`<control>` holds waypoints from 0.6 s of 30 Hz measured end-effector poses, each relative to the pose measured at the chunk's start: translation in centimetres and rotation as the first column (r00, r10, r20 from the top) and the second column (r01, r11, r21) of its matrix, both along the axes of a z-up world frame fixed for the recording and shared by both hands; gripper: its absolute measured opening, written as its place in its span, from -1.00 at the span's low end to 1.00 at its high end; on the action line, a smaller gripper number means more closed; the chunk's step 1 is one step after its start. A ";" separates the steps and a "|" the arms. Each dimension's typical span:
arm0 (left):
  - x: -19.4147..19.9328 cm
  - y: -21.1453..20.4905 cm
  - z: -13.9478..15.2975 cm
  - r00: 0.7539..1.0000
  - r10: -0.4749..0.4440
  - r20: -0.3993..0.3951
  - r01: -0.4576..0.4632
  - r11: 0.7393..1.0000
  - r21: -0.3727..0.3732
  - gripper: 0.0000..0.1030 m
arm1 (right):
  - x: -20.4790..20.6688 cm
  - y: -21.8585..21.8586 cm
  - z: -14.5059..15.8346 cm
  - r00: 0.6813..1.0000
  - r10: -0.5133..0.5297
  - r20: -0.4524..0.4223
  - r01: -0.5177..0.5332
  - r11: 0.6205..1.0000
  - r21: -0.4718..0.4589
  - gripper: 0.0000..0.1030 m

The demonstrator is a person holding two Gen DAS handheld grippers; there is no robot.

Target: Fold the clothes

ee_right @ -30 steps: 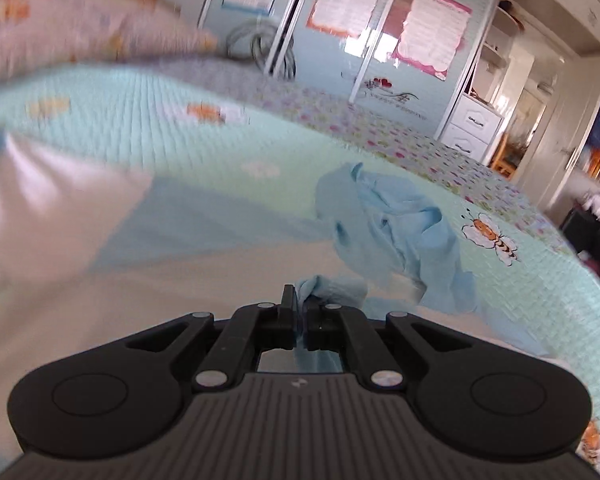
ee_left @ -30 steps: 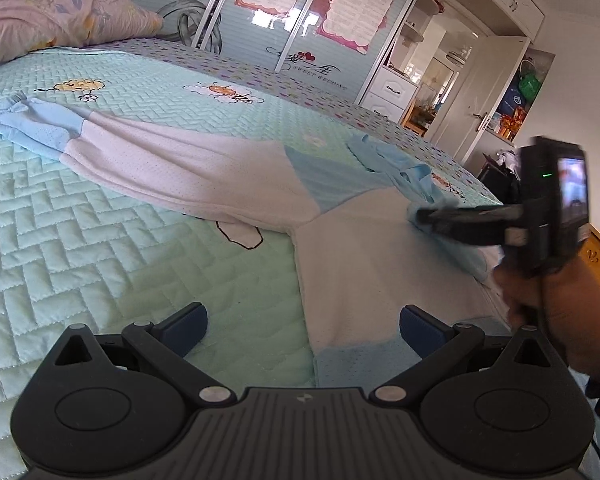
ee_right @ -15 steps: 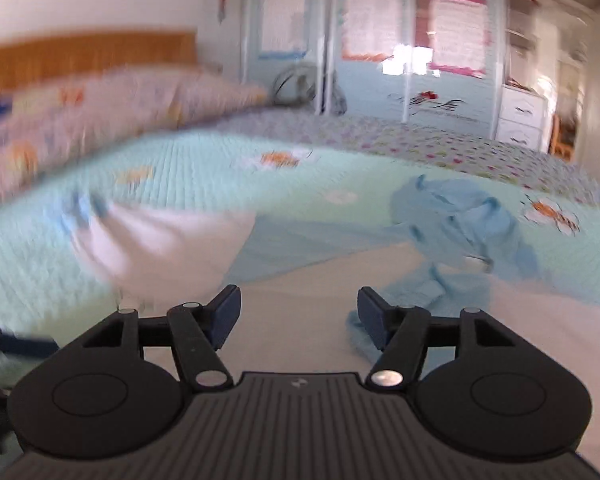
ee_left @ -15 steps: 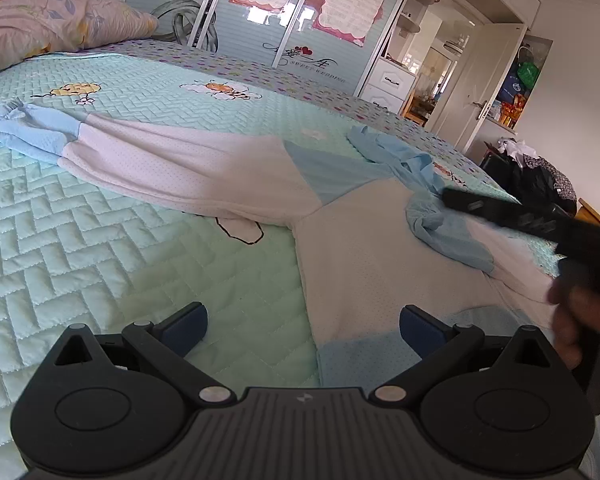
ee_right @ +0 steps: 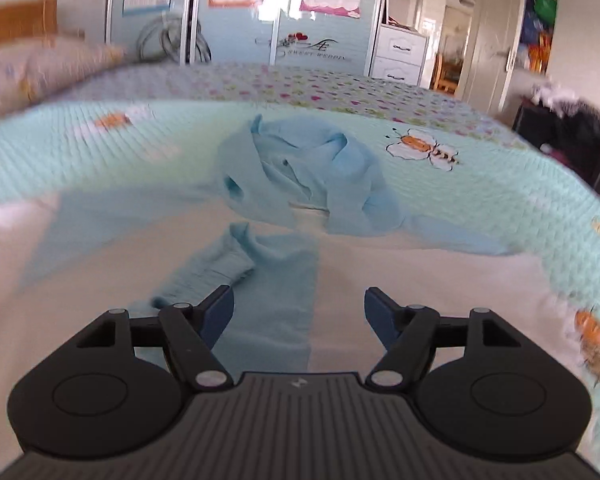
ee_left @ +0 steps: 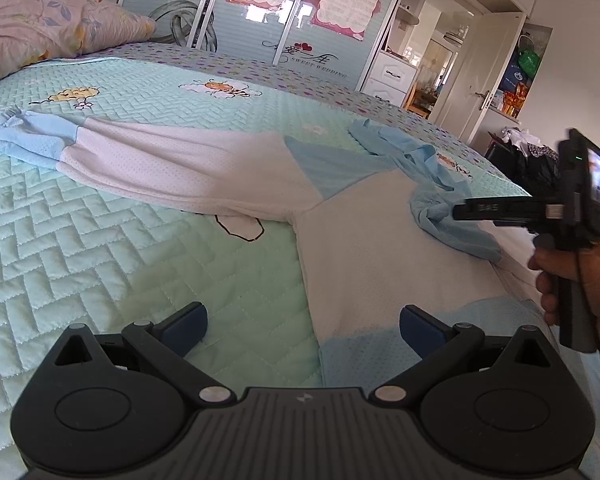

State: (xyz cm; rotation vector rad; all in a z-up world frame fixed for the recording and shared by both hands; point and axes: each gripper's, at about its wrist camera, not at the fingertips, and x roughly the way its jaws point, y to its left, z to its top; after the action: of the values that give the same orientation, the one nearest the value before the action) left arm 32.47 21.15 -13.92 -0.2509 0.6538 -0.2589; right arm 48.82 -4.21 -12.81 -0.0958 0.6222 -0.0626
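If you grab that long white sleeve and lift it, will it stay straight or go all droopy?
Probably droopy: the white sleeve lies flat and follows the quilt, so the cloth looks soft. It is thin mesh, so likely light. The blue collar has crumpled into folds, so the fabric likely bunches rather than holding shape.
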 end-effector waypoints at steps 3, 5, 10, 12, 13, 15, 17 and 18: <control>-0.1 -0.1 0.0 1.000 -0.001 0.002 0.001 1.000 0.004 0.99 | 1.4 1.8 -0.6 0.999 0.001 -0.033 -0.004 0.995 -0.100 0.43; -0.1 -0.1 -0.1 1.000 -0.001 0.002 0.001 1.000 0.001 0.99 | 2.3 2.9 -0.2 0.999 0.022 -0.032 -0.025 0.995 -0.092 0.43; 0.0 0.0 0.0 1.000 -0.003 0.000 0.003 1.000 -0.001 0.99 | 1.9 3.0 3.1 0.993 0.073 0.092 -0.083 0.990 0.113 0.48; 0.0 0.0 0.0 1.000 -0.004 0.000 0.004 1.000 -0.004 0.99 | 1.5 1.9 3.6 0.995 0.028 0.094 -0.042 0.987 0.155 0.53; 0.0 0.1 0.0 1.000 -0.005 0.000 0.005 1.000 -0.006 0.99 | 1.2 1.1 3.8 0.996 -0.017 0.082 0.004 0.987 0.162 0.53; 0.0 0.1 0.0 1.000 -0.005 -0.001 0.005 1.000 -0.007 0.99 | 0.2 -0.3 3.4 0.992 -0.109 0.058 0.100 0.985 0.143 0.53; 0.0 0.0 0.0 1.000 -0.005 0.000 0.005 1.000 -0.001 0.99 | -0.4 -0.2 2.2 0.993 -0.119 0.023 0.118 0.992 0.034 0.53; 0.0 -0.1 0.0 1.000 -0.005 0.001 0.005 1.000 0.002 0.99 | -0.3 0.4 1.4 0.995 -0.103 -0.003 0.103 0.994 -0.045 0.53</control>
State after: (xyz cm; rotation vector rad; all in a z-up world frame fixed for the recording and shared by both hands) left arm 32.45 21.07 -13.95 -0.2475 0.6535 -0.2636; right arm 48.54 -3.79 -11.40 -0.1069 0.6305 -0.1759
